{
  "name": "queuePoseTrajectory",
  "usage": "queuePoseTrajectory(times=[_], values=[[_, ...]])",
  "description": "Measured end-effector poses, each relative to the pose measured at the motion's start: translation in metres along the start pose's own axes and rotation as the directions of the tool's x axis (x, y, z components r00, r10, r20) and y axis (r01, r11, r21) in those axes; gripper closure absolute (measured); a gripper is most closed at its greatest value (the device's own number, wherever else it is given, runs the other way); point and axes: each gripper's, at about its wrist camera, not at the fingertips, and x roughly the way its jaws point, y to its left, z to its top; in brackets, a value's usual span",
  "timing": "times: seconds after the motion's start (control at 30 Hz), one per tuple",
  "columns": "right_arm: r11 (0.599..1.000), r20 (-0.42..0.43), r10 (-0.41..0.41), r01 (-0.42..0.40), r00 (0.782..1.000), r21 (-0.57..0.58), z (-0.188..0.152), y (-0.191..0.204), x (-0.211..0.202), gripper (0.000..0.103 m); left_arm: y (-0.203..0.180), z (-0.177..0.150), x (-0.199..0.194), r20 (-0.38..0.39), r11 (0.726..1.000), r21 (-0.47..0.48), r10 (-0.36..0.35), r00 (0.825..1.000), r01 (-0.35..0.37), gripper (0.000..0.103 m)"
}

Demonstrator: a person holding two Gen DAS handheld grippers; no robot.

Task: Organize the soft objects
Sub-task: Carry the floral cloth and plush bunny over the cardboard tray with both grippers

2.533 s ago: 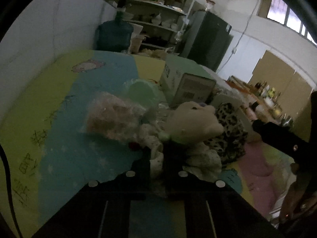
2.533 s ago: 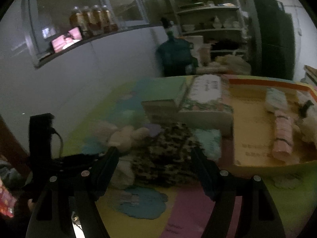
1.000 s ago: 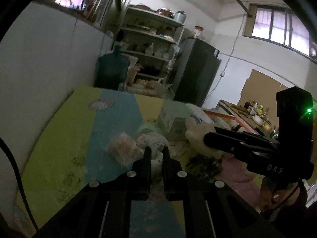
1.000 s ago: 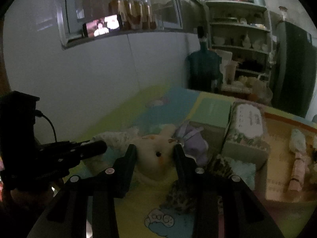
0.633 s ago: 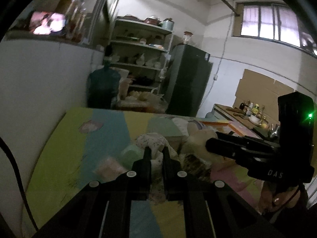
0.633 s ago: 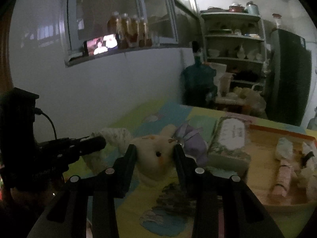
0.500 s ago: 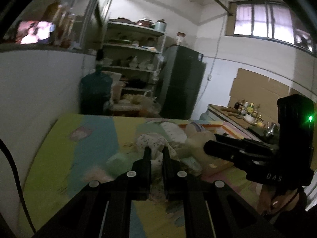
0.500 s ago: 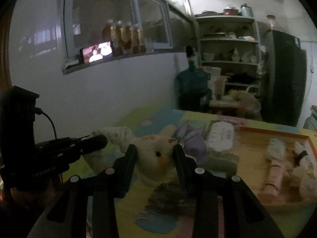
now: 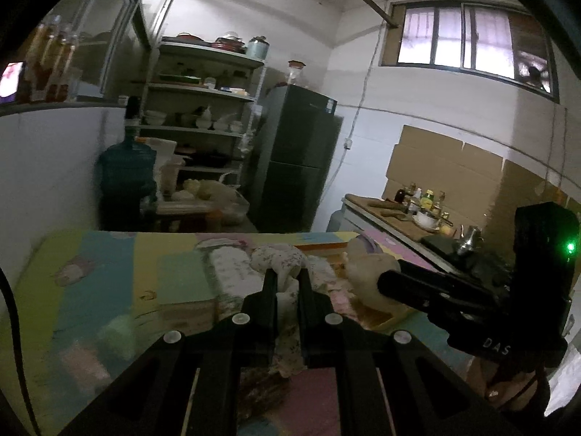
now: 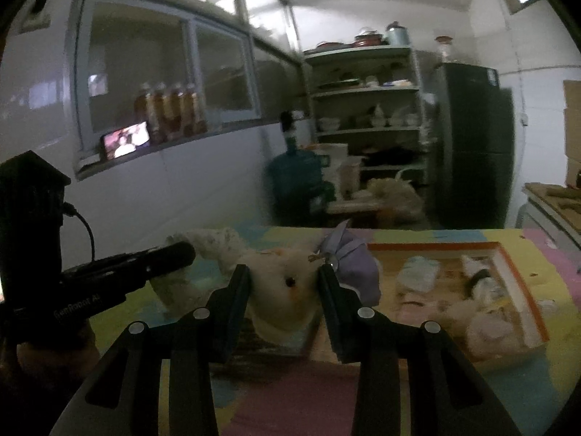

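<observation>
- The left gripper (image 9: 287, 290) is seen closed tight on a pale flowered cloth (image 9: 277, 259), which bunches above the fingertips and hangs down between the two fingers.
- The right gripper (image 10: 285, 283) is clamped on a cream plush toy (image 10: 281, 292), whose head is squeezed between the two fingers; one dark eye is visible.
- A lilac cloth bundle (image 10: 350, 265) is seen at the toy's right side, touching it.
- Both held things are carried above a mat (image 9: 105, 276) of green, blue, yellow and pink patches.
- In the right wrist view, an orange-rimmed tray (image 10: 523, 283) lies on the mat to the right of the toy, and several pale soft things (image 10: 417, 272) are held in it; they are too blurred to be named.
- In the left wrist view, a green-topped box (image 9: 181, 279) is seen on the mat, left of the gripper's fingers.
- A dark patterned cloth (image 9: 261, 388) lies on the mat below the left gripper.
- A dark fridge (image 9: 294, 160), shelves (image 9: 203, 109) and a blue water jug (image 9: 125, 170) stand behind the mat.
</observation>
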Motion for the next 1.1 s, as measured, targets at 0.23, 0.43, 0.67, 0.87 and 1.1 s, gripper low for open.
queuePoseTrajectory(times=[0.23,0.43,0.67,0.87,1.1], values=[[0.997,0.033,-0.07,0.068,0.997,0.043,0.001,-0.04,-0.02,0.063,-0.032,0.009,0.037,-0.014,0.999,0.024,-0.028,1.0,0.028,0.093],[0.991,0.039,-0.115,0.112,0.993,0.075,-0.001,-0.07,-0.03,0.063,-0.053,0.013,0.069,-0.037,0.999,0.038,-0.034,0.999,0.036,0.093],[0.985,0.05,-0.151,0.146,0.987,0.091,0.003,-0.105,-0.037,0.063,-0.07,0.019,0.104,-0.055,0.999,0.034,-0.02,0.998,0.022,0.093],[0.983,0.053,-0.165,0.16,0.985,0.085,0.01,-0.129,-0.033,0.063,-0.074,0.021,0.129,-0.074,1.0,0.028,0.002,0.997,0.001,0.093],[0.981,0.038,-0.181,0.177,0.983,0.079,0.016,-0.153,-0.015,0.063,-0.077,0.025,0.154,-0.095,0.999,0.031,0.029,0.995,-0.026,0.093]])
